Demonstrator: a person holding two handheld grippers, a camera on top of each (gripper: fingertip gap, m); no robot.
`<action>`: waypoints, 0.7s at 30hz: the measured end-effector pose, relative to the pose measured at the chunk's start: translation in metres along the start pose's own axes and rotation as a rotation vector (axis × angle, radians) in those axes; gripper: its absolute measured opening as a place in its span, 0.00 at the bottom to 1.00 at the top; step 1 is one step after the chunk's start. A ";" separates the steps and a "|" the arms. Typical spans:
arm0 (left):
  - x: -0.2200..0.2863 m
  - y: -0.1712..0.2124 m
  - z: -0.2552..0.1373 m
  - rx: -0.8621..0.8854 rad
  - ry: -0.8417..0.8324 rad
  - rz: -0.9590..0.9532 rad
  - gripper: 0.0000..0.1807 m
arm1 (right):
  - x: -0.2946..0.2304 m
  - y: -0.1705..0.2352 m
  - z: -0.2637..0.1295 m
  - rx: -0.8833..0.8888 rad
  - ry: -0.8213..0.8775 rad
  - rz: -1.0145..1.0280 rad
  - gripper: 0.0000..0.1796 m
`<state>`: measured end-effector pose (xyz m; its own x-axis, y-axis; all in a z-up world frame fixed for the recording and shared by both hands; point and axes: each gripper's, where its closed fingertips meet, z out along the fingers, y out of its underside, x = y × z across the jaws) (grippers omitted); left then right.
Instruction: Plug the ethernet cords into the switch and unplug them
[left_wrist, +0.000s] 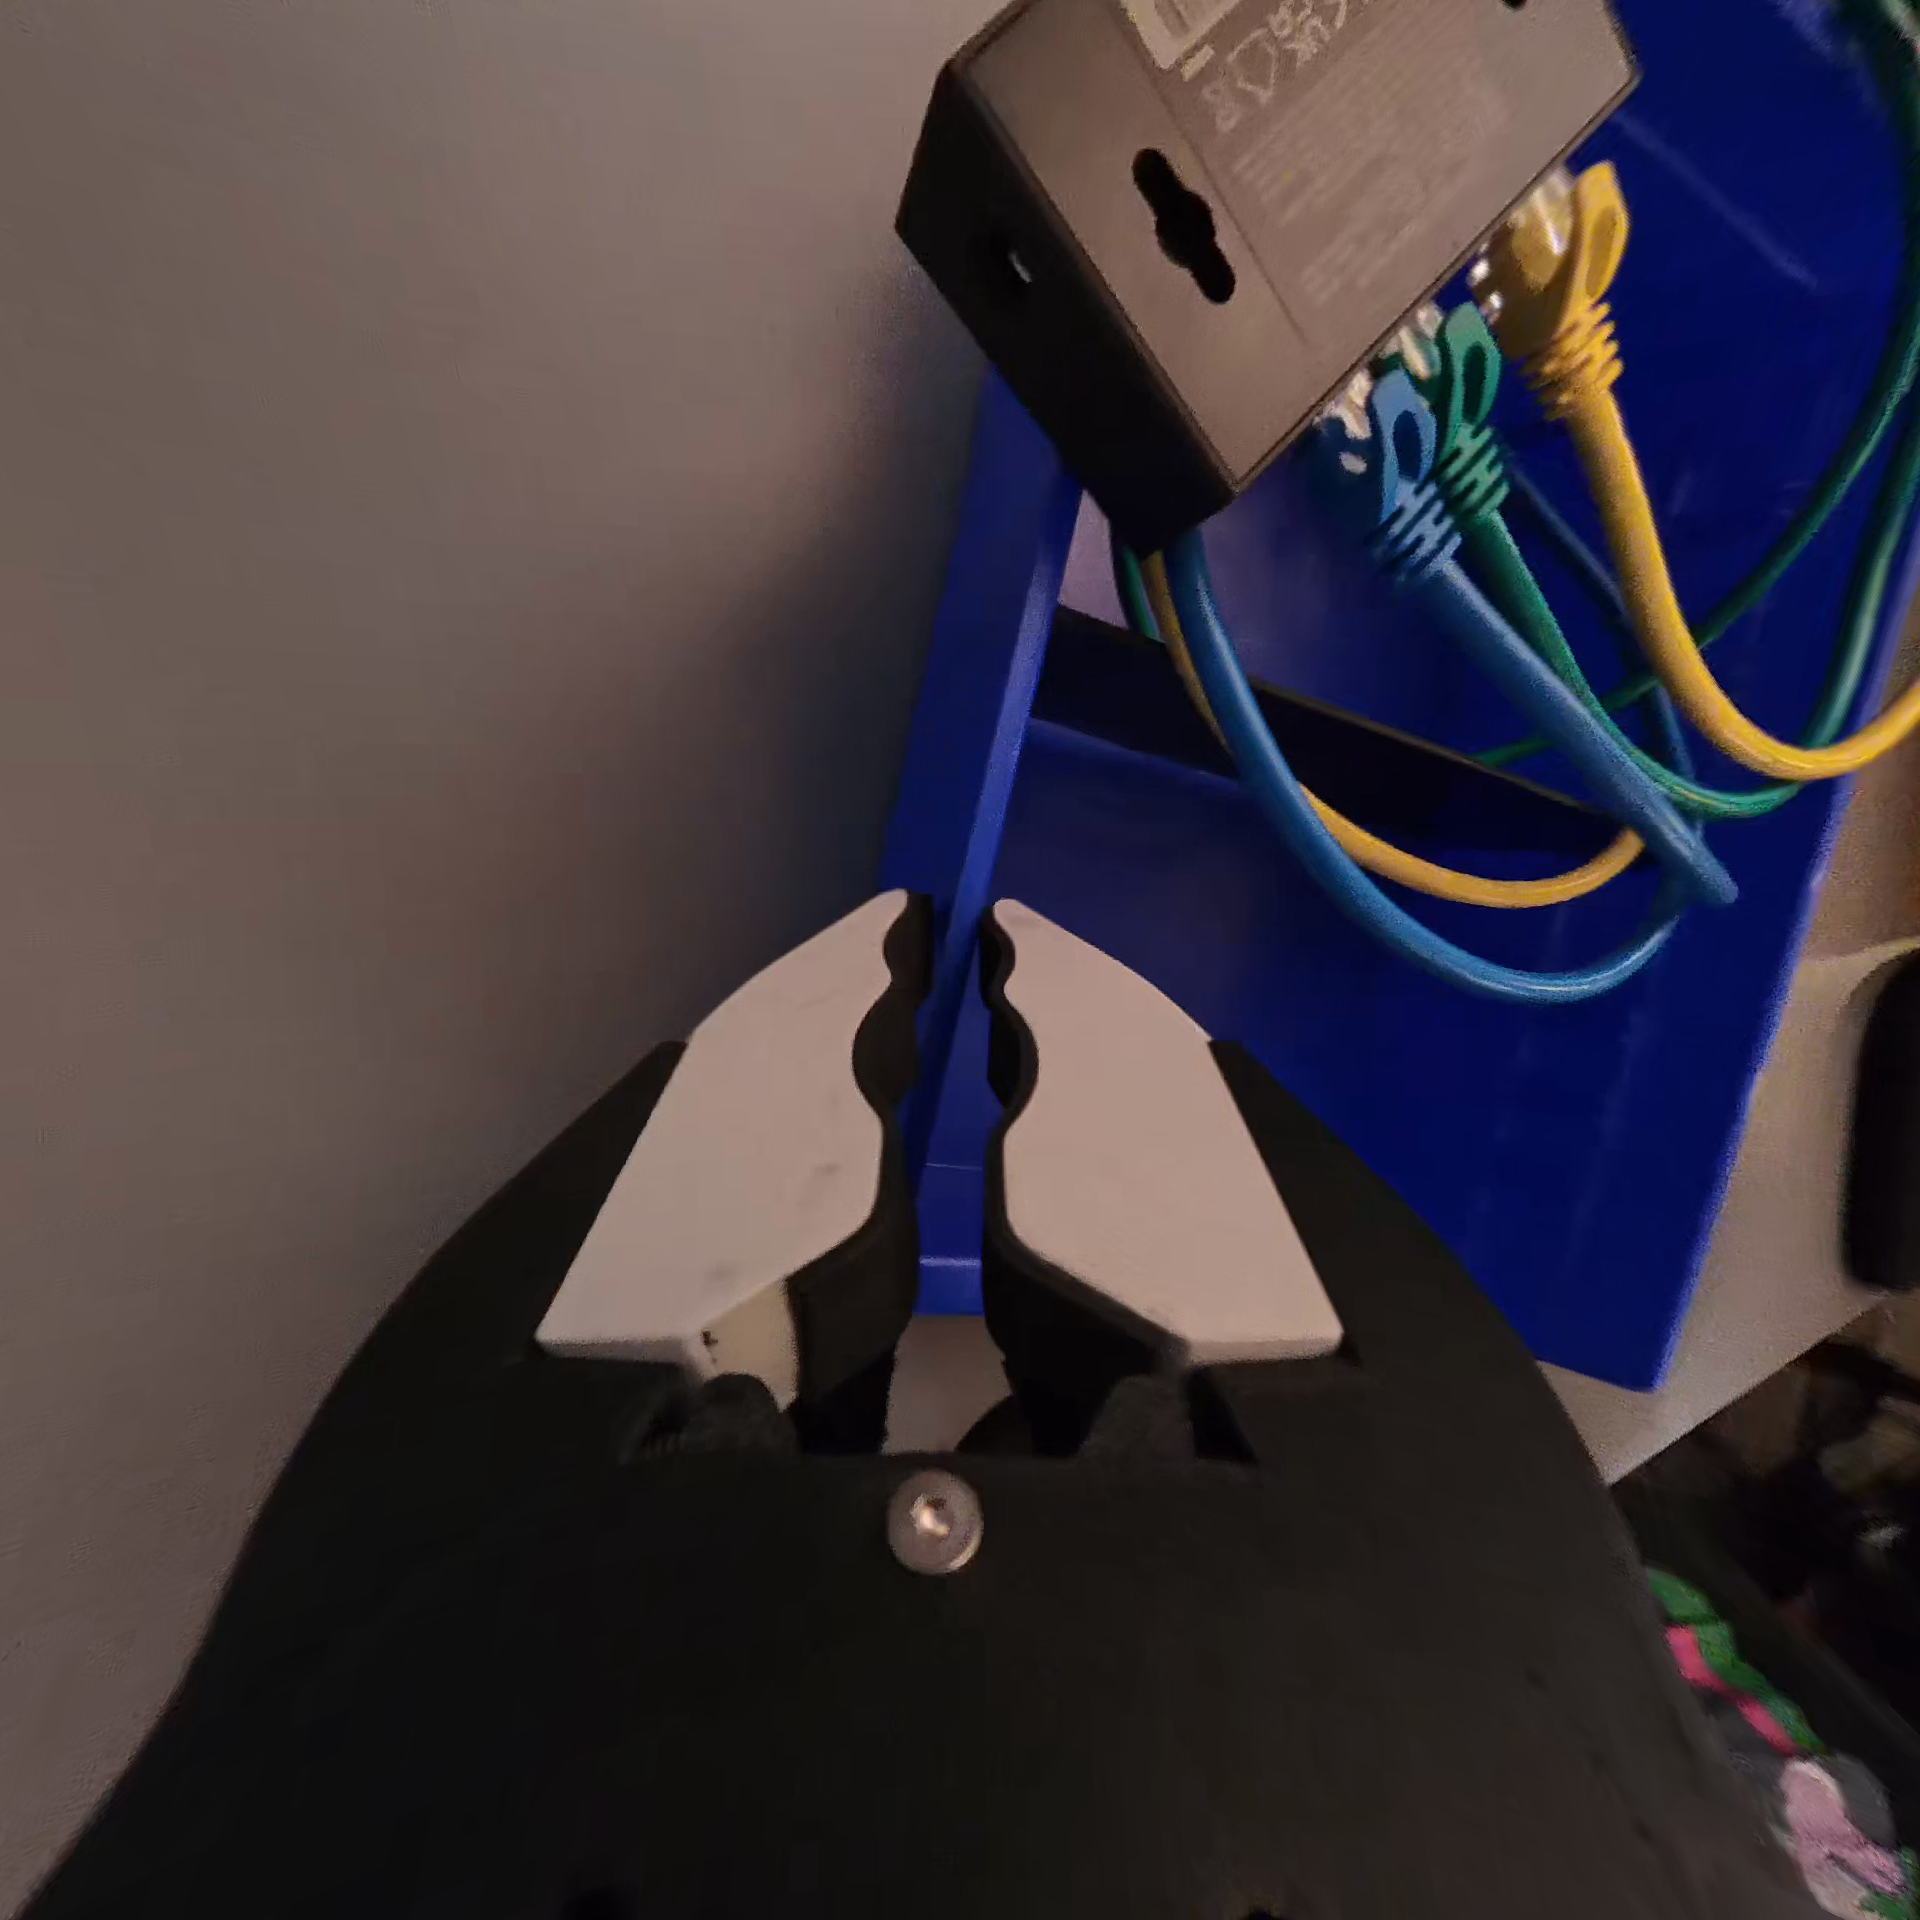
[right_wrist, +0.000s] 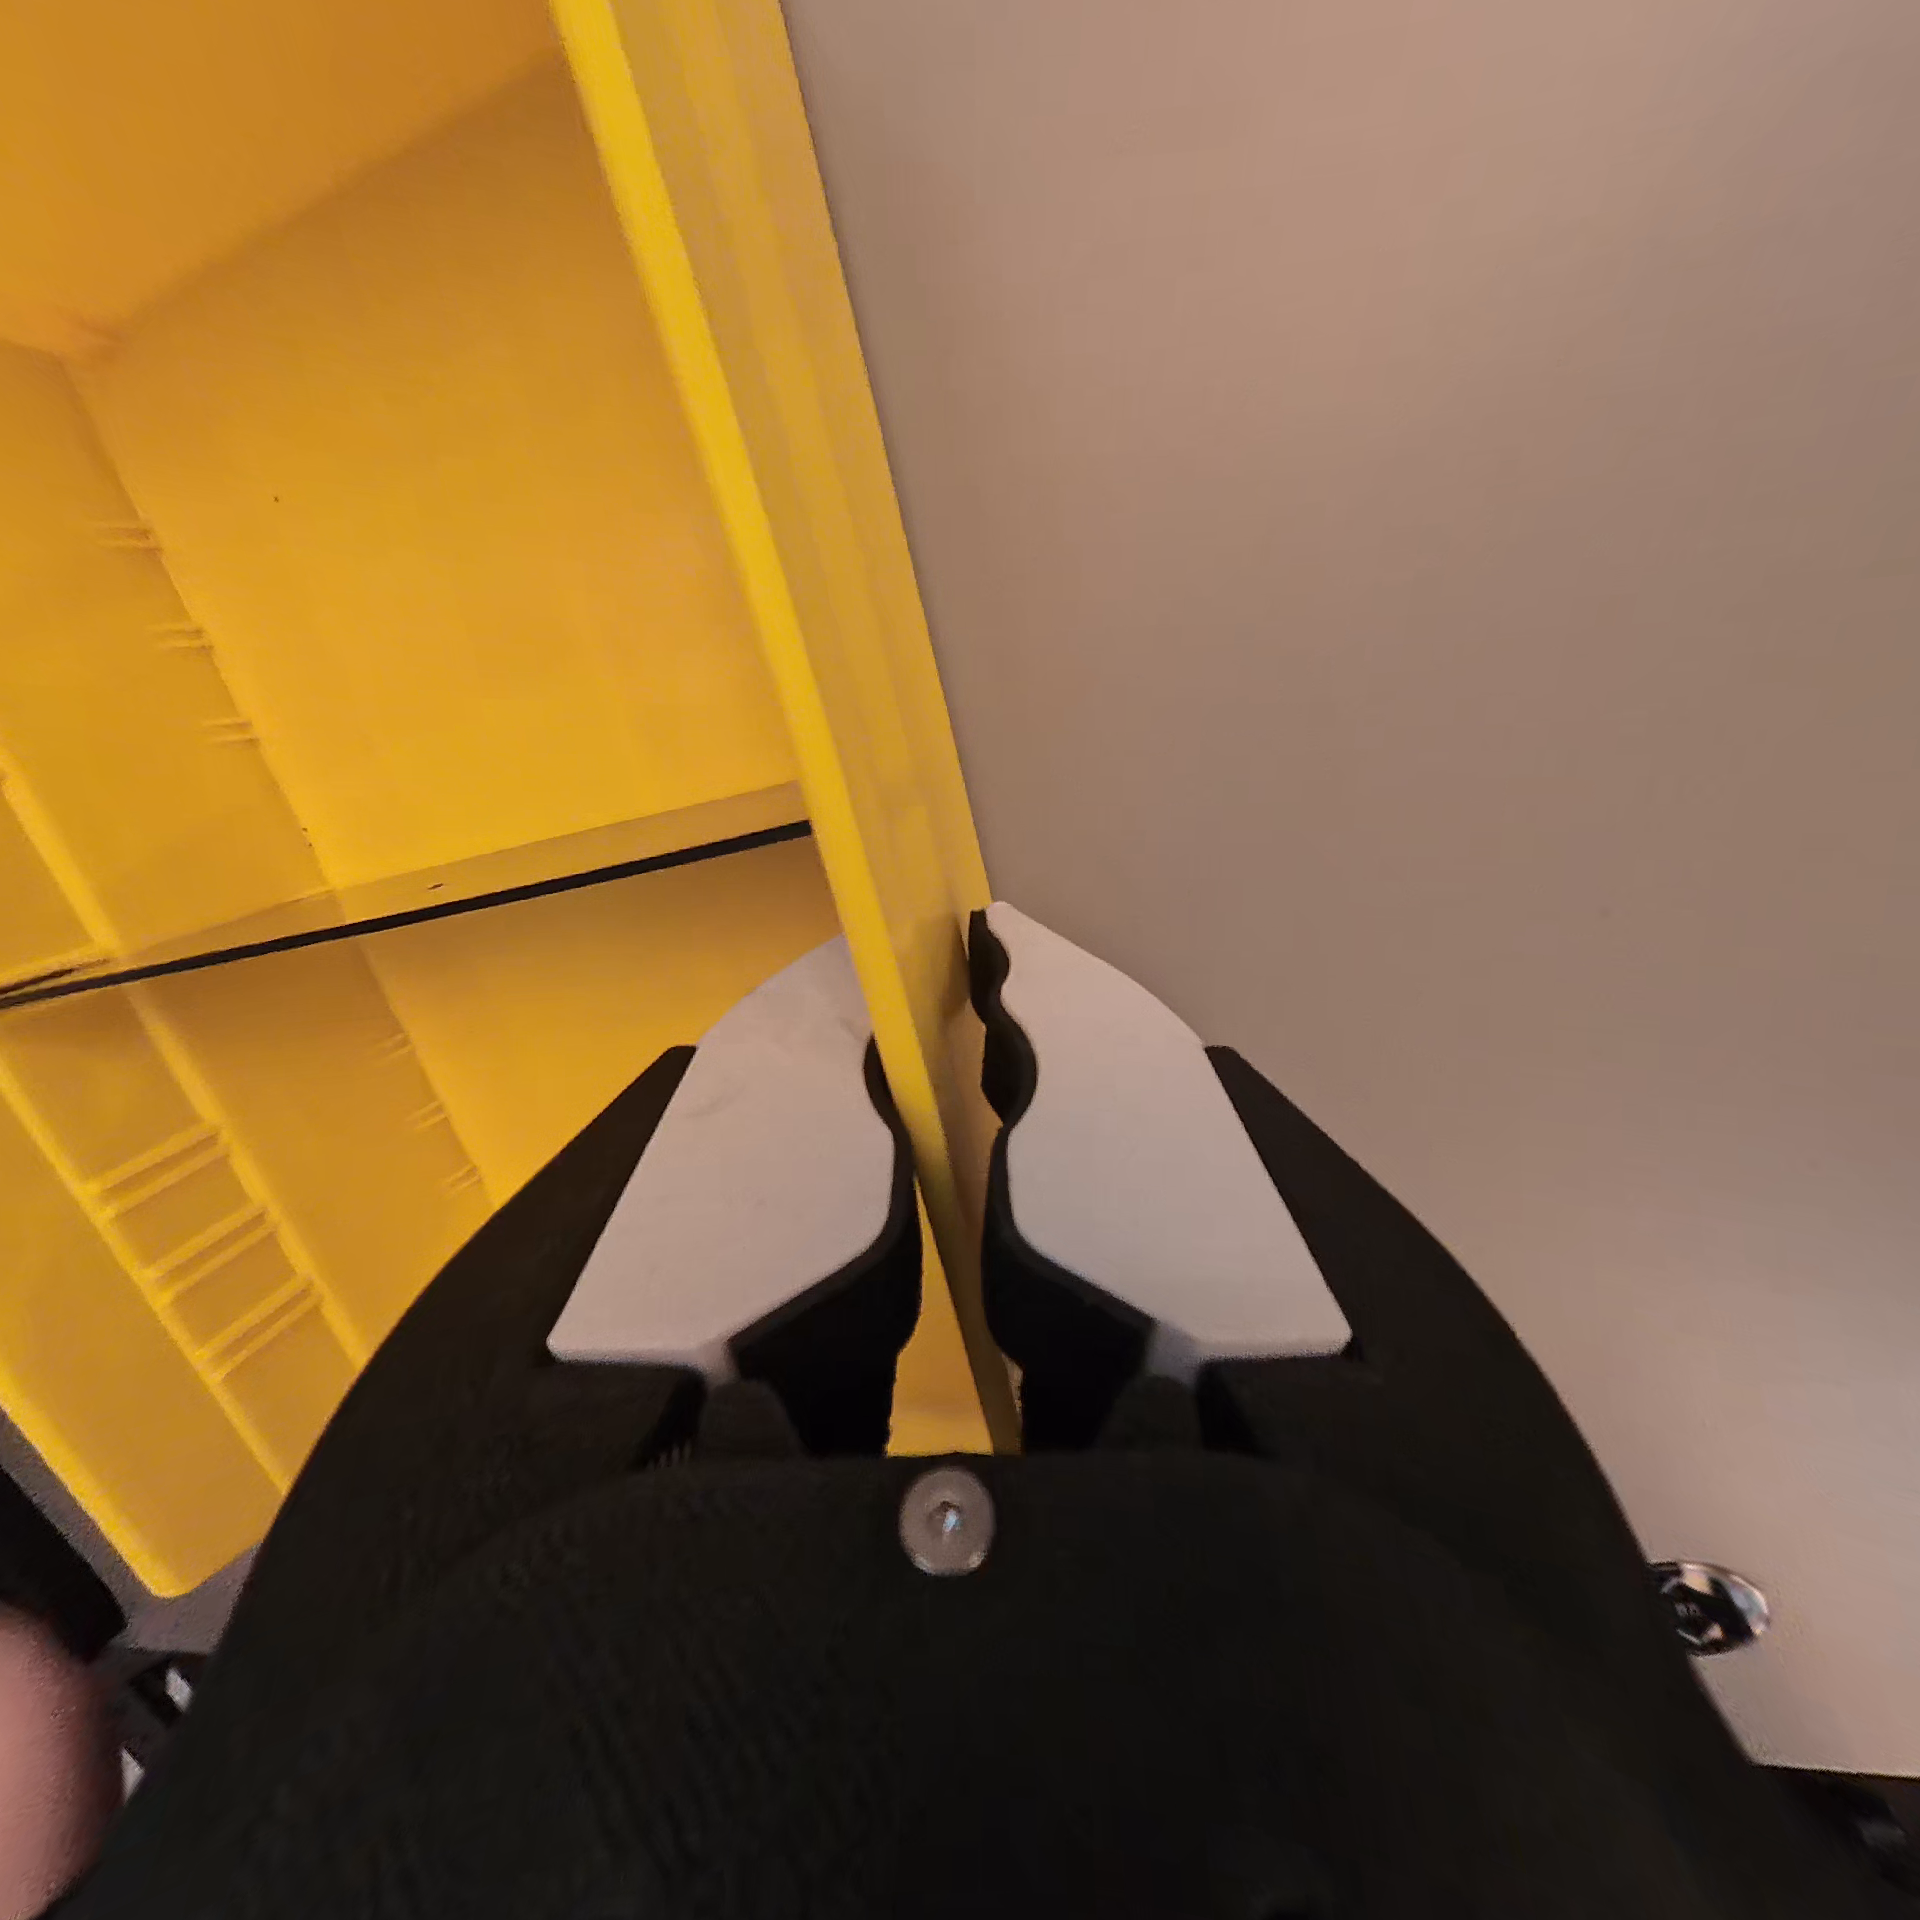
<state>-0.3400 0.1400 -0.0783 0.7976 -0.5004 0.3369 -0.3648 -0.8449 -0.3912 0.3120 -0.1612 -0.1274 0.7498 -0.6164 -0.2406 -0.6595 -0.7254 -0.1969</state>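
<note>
- The left claw (left_wrist: 951, 914) is pinching the wall of a blue bin (left_wrist: 1403, 1143).
- The switch (left_wrist: 1278, 208) is sitting in that bin, up and to the right of the claw, with blue (left_wrist: 1403, 468), green (left_wrist: 1470, 416) and yellow cords (left_wrist: 1558, 281) plugged in along its far side.
- The right claw (right_wrist: 951, 925) is gripping the rim of a yellow bin (right_wrist: 416, 520), which appears empty.
- The left claw is probably nearer the switch.

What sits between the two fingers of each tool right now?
In the left wrist view, the left tool grips the blue bin's wall. In the right wrist view, the right tool grips the yellow bin's wall.
</note>
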 end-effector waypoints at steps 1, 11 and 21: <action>-0.013 0.001 -0.006 0.026 -0.006 -0.043 0.04 | 0.004 0.000 -0.001 0.005 -0.002 0.013 0.04; -0.116 0.035 -0.064 0.233 -0.098 -0.380 0.05 | 0.025 -0.008 -0.004 0.015 0.011 -0.040 0.03; -0.120 0.045 -0.069 0.215 -0.104 -0.303 0.05 | 0.020 -0.002 -0.001 -0.020 0.076 -0.138 0.03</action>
<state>-0.4854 0.1486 -0.0771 0.9021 -0.2031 0.3808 -0.0049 -0.8871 -0.4616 0.3282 -0.1720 -0.1303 0.8358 -0.5310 -0.1395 -0.5490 -0.8105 -0.2041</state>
